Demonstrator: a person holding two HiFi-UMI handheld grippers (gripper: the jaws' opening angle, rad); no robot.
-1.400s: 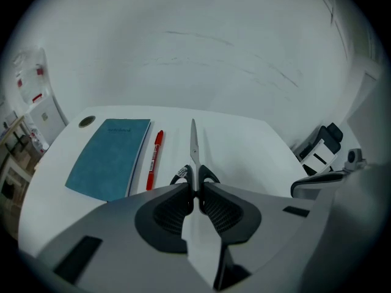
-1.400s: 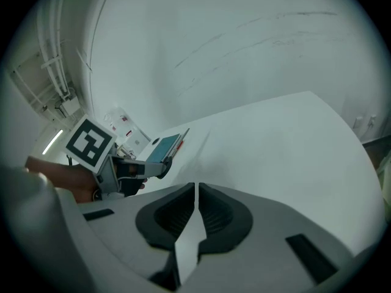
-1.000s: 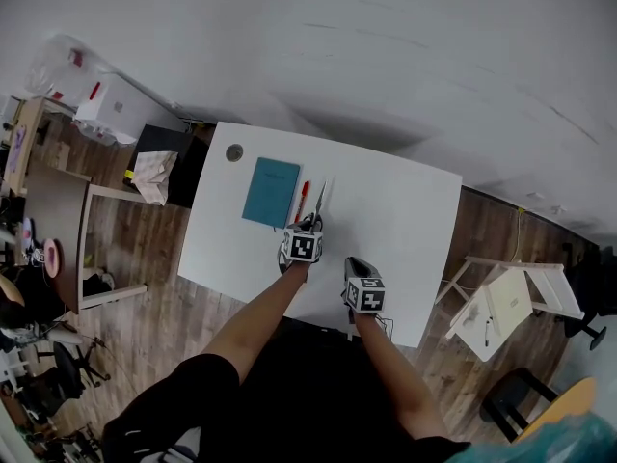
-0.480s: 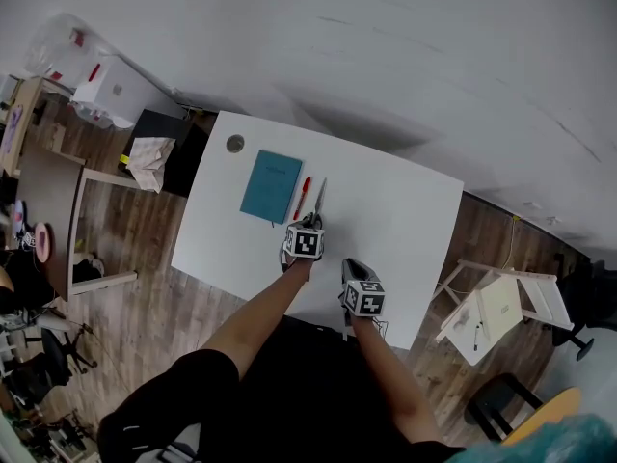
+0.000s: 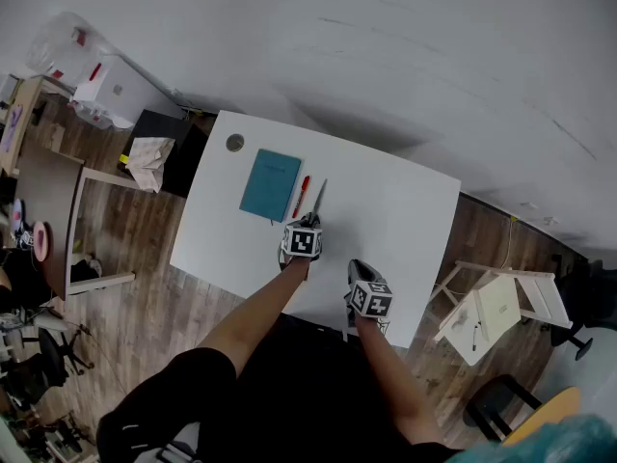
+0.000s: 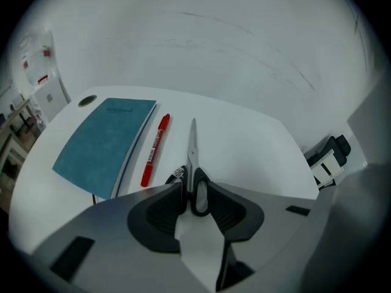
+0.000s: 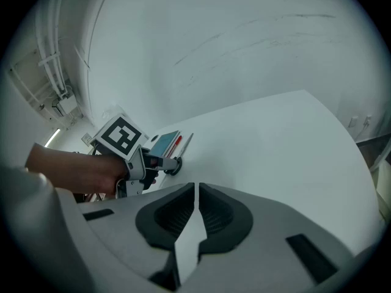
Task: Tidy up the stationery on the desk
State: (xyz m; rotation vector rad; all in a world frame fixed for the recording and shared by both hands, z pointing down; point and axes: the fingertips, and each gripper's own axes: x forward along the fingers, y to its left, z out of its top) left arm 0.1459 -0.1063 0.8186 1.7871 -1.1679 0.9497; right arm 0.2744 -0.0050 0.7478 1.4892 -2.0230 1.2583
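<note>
Releasing scissors (image 6: 192, 154) beside red pen (image 6: 155, 149): left gripper (image 6: 195, 191) jaws have just been opening, handle between them; right gripper (image 7: 195, 191) pressed together, empty; next, back left off without nudging scissors

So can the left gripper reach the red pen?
Probably yes. The red marker pen lies uncovered just left of the black-handled metal scissors. The left gripper has just been opening its jaws, the scissors' handle between them, so it must clear that first.

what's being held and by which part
Left gripper: fingers, just opening, flank one handle loop of the scissors; whether they press it cannot be told. Right gripper shut, empty.
</note>
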